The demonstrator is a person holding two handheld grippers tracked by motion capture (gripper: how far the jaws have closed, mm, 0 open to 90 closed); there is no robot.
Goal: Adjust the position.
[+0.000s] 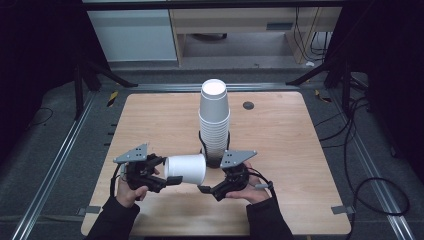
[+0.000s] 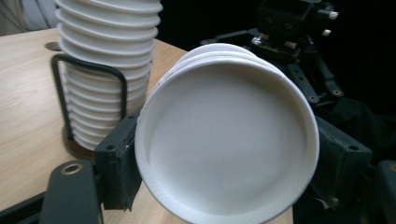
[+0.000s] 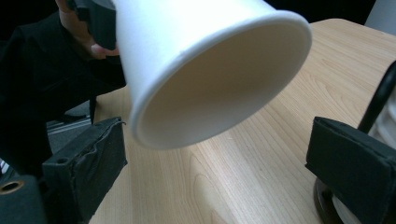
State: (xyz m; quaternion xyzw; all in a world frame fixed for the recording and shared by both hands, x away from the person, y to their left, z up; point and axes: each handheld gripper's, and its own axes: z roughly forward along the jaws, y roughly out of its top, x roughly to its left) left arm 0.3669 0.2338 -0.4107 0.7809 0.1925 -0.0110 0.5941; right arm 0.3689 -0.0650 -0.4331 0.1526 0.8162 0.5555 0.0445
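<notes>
**Left gripper holds cup on its side; right gripper open beside it**

Left gripper (image 1: 167, 176): jaws closed onto a white paper cup (image 1: 186, 169), pads pressing either side near its base. The cup lies horizontal above the table, mouth toward the right gripper. In the left gripper view the cup's bottom (image 2: 227, 135) sits between the two black pads; more than one rim edge shows behind it, so it may be a few nested cups — cannot tell the number.

Right gripper (image 1: 206, 189): jaws wide apart, nothing between them. In the right gripper view the cup's open mouth (image 3: 219, 88) hangs just above and between its pads, not touching either.

Surface: light wooden table (image 1: 280, 145), square, with a small dark round disc (image 1: 248, 105) near the far edge. Grey floor around it, metal rails left and right, loose cables at right, pale cabinets beyond.

Count: one tall cup stack (image 1: 214, 120), upside down in a black wire holder (image 1: 216, 155) at table centre — two grippers, two hands.
</notes>
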